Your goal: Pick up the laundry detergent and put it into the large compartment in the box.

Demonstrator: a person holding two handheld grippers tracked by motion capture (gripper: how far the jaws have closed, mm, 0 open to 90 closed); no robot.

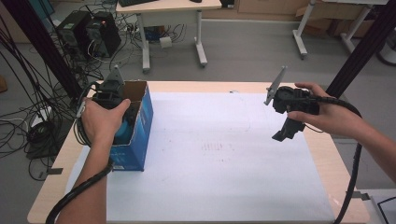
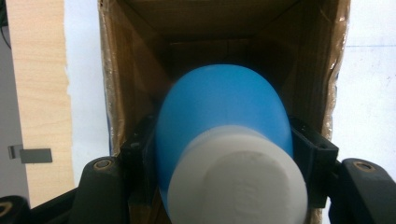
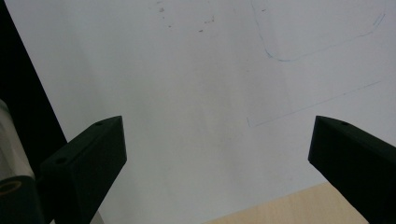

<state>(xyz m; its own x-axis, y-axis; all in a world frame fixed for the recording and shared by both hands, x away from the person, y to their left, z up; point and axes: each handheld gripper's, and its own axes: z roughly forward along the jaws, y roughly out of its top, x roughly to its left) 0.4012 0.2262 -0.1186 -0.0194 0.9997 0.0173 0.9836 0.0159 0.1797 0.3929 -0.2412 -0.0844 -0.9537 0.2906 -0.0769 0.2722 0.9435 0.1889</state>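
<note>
Your left hand-held gripper pinches the blue bottle inside the cardboard box; your right hand-held gripper hangs spread above the desk.

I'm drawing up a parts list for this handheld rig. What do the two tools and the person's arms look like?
Both the left tool and the right tool are black, blocky units, each topped by a grey three-cornered plate and trailing a thick black ribbed cable. The right tool's jaws are plain black wedge-shaped blocks with small screw holes. The forearms are bare, with no sleeves or gloves.
</note>
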